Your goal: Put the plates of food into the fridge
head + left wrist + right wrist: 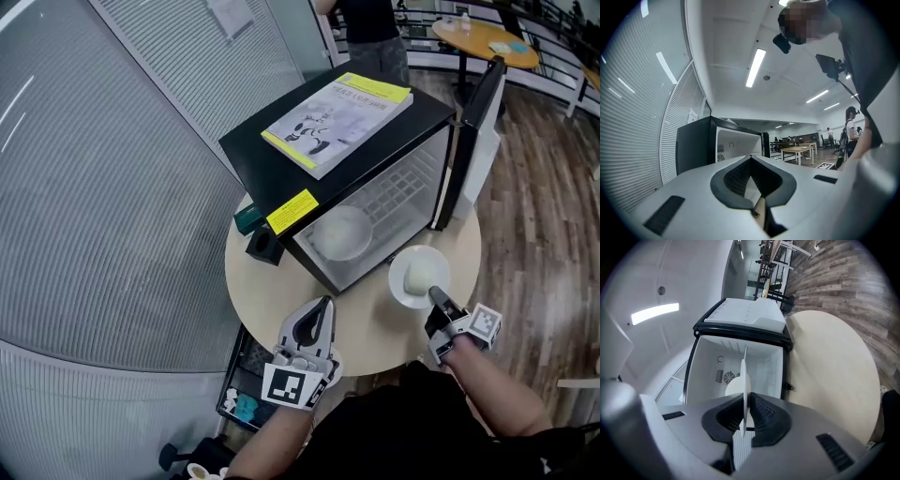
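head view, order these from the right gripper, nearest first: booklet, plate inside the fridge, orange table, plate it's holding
1. held plate, in the right gripper itself.
2. second plate, inside the fridge, ahead left.
3. booklet, on top of it.
4. orange table, far back right.

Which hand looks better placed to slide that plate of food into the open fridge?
The right gripper: its jaws grip the plate by its rim, facing the open fridge. The left gripper is shut, empty.

There are two plates, one (342, 232) inside and one (397, 281) outside the one fridge (272, 150), one book (337, 111), one yellow label (292, 212), one small black container (265, 246), two grippers (323, 305) (435, 296), two round tables (272, 281) (483, 39) and one person (370, 28).
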Available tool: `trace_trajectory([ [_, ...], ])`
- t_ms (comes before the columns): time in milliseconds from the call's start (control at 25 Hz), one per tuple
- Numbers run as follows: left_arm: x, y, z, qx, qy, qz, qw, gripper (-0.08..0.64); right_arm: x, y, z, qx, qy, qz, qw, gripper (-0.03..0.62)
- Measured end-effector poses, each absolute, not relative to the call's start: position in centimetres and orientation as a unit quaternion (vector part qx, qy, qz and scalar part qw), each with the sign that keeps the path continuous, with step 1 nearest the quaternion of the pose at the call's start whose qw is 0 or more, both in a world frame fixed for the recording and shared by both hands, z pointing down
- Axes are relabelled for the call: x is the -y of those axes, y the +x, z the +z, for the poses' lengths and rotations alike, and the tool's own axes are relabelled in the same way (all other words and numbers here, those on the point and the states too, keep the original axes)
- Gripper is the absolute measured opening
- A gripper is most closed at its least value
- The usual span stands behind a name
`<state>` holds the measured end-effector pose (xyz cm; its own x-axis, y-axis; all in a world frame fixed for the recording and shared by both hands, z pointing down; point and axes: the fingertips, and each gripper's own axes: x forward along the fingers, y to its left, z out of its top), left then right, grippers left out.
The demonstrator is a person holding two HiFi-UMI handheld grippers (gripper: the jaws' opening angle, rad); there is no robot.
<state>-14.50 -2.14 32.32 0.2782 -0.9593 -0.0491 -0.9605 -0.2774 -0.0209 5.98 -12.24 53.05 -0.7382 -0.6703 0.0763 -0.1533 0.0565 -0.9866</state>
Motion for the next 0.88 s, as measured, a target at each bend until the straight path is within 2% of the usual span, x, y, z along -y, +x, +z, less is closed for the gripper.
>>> trace_trajectory([
  [520, 10.9, -10.9, 30.6, -0.616, -0.786, 0.022, 0.043, 0.002, 22.8, 6.0, 50.4, -0.713, -0.267, -0.619, 0.191, 0.027],
  [880, 14.5, -11.1, 30.5, -0.638, -0.769, 0.017, 0.042, 0.002, 27.7, 4.5, 50.2, -0.714, -0.252, -0.629, 0.174, 0.027],
])
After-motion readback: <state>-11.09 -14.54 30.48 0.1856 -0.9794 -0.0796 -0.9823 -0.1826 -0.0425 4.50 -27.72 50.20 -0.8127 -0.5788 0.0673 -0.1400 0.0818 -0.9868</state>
